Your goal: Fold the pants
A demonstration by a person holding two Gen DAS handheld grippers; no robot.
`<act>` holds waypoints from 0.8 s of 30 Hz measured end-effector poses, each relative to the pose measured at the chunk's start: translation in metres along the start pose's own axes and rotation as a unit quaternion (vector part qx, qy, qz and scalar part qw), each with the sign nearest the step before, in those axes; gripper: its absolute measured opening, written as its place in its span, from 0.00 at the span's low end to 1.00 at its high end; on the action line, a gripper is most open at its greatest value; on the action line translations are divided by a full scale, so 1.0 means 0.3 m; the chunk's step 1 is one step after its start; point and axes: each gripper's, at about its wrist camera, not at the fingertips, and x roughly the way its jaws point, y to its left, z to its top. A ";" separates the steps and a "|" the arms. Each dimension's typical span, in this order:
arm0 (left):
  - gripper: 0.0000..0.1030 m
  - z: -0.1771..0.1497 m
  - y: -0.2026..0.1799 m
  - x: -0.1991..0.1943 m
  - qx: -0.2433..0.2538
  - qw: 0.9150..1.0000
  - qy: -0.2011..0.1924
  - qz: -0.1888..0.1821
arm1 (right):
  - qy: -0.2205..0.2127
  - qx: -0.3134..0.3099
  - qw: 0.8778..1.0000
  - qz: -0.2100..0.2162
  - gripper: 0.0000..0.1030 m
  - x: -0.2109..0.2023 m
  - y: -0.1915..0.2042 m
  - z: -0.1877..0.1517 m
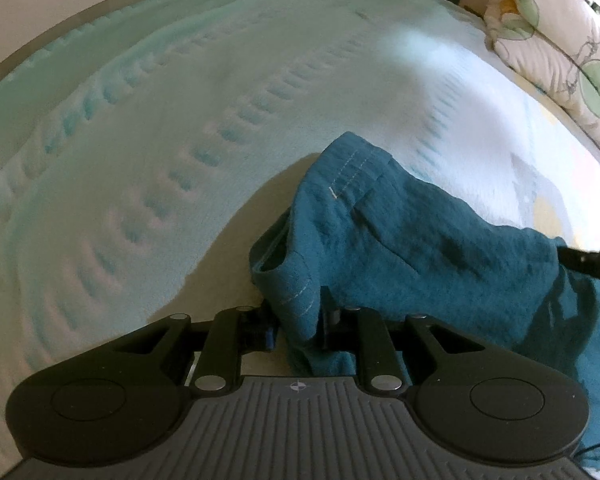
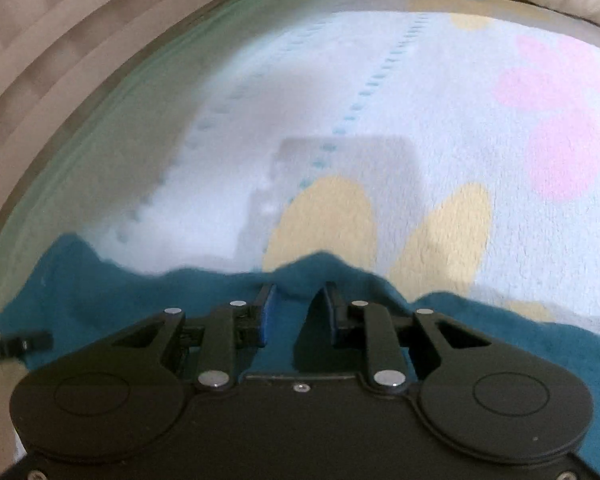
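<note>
Between the left tool's [image 1: 296, 326] nearly closed jaws sits a bunched hem of the teal pants [image 1: 400, 232], pinched and lifted off the bed [image 1: 140, 128]. Out at the right tool [image 2: 296, 304], the jaws stand partly apart around a raised ridge of the same cloth; whether the pads press it I cannot tell. Before carrying the fold over, the right grip probably wants confirming, then both hands moving level together so the edge lands straight, short of the floral pillow [image 1: 560, 40].
</note>
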 end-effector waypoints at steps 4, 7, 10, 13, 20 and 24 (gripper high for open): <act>0.29 0.012 -0.002 -0.020 0.018 1.000 0.010 0.007 | -0.018 0.029 0.999 0.028 0.37 -0.092 -0.033 0.005; 0.30 0.024 0.020 -0.039 0.013 1.000 0.023 -0.001 | -0.030 0.050 0.997 0.043 0.41 -0.216 -0.095 0.000; 0.32 0.032 0.038 -0.065 0.000 1.000 0.029 -0.010 | -0.039 0.074 0.996 0.044 0.41 -0.324 -0.161 -0.019; 0.34 0.035 0.029 -0.080 0.013 0.999 0.036 -0.008 | -0.040 0.101 0.994 0.033 0.41 -0.417 -0.249 -0.046; 0.34 0.066 0.009 -0.077 0.035 0.998 0.053 -0.001 | -0.035 0.155 0.987 -0.034 0.42 -0.657 -0.501 -0.150; 0.34 0.077 0.019 -0.062 0.016 0.998 0.061 0.000 | -0.050 0.192 0.978 -0.062 0.42 -0.789 -0.624 -0.219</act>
